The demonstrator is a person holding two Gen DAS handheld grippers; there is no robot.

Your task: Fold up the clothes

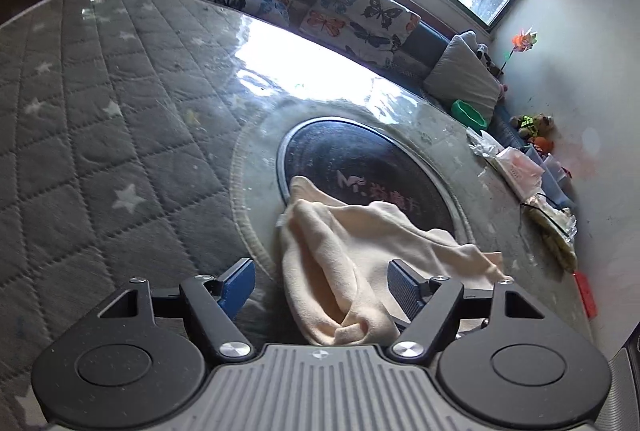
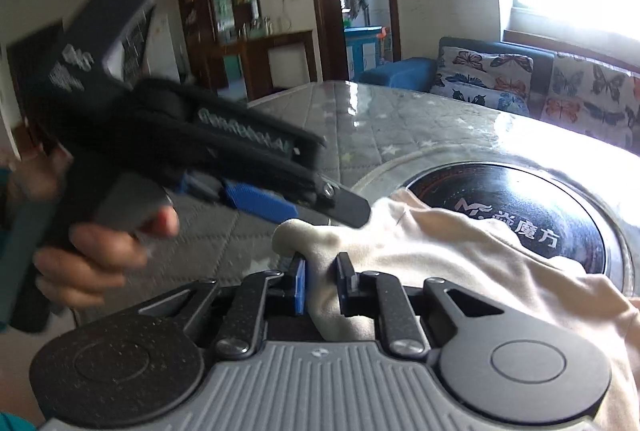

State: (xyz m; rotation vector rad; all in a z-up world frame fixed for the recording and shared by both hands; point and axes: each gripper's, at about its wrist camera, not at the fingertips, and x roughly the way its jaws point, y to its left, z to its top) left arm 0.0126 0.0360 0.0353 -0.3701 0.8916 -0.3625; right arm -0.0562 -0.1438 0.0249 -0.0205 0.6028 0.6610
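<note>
A cream garment (image 1: 352, 263) lies crumpled on the table, partly over a black round hotplate (image 1: 360, 159). My left gripper (image 1: 324, 283) is open, its jaws wide apart, with a fold of the garment between them but not pinched. In the right wrist view my right gripper (image 2: 322, 283) is shut on a bunched fold of the cream garment (image 2: 460, 263). The left gripper (image 2: 280, 203) shows there too, held by a hand at left, hovering just above the garment's edge.
The table has a grey quilted cover with stars (image 1: 100, 119) under clear plastic. A sofa with butterfly cushions (image 1: 352, 15) runs behind it. Tissue packs and bags (image 1: 520, 171) clutter the table's right edge. A green bowl (image 1: 468, 111) stands near them.
</note>
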